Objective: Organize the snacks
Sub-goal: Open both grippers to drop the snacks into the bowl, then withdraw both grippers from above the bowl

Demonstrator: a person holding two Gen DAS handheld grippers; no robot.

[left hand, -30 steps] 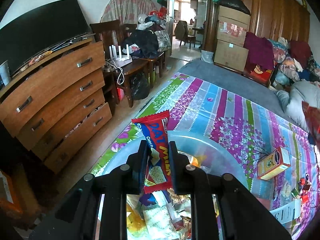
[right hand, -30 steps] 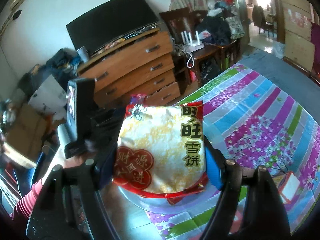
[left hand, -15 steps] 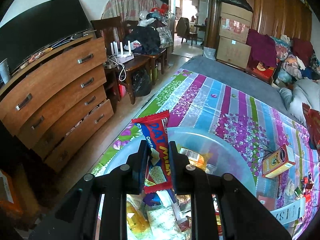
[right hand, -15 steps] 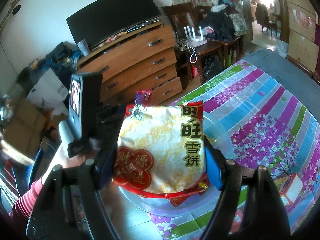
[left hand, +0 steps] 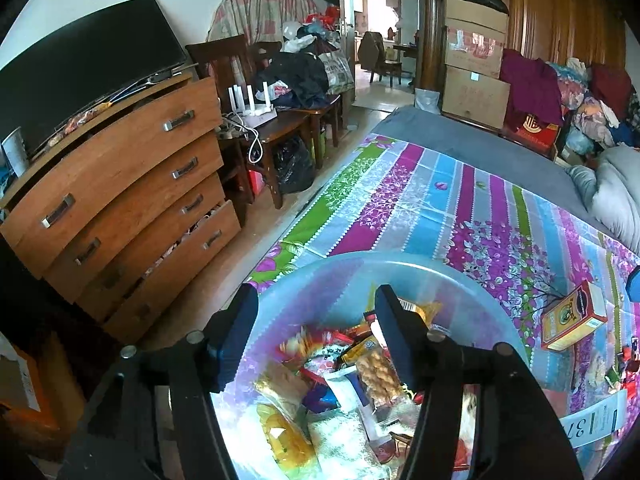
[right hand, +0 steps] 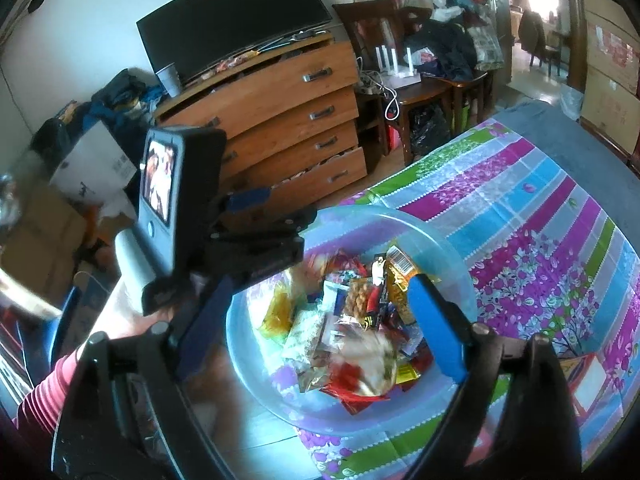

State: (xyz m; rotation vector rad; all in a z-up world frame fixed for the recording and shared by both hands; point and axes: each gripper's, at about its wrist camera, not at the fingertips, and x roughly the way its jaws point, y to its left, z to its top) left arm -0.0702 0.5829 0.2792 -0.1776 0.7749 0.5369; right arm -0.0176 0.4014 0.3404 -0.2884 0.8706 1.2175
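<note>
Plastic bowl [right hand: 432,240]: snacks [right hand: 360,312] heaped inside.
Left gripper [left hand: 312,320]: jaws opening, empty.
Right gripper [right hand: 316,320]: jaws opening; blurred packet [right hand: 368,364] at 6 o'clock, dropping.
Technique: lift clear before next pick, box [left hand: 572,316] at 3 o'clock.

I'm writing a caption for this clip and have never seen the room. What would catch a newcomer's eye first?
First, the translucent blue basin heaped with snack packets, sitting on the striped floral cloth right below both grippers. The left gripper and right gripper hang over it with jaws opening and nothing between them. An orange box lies on the cloth to the basin's right.
</note>
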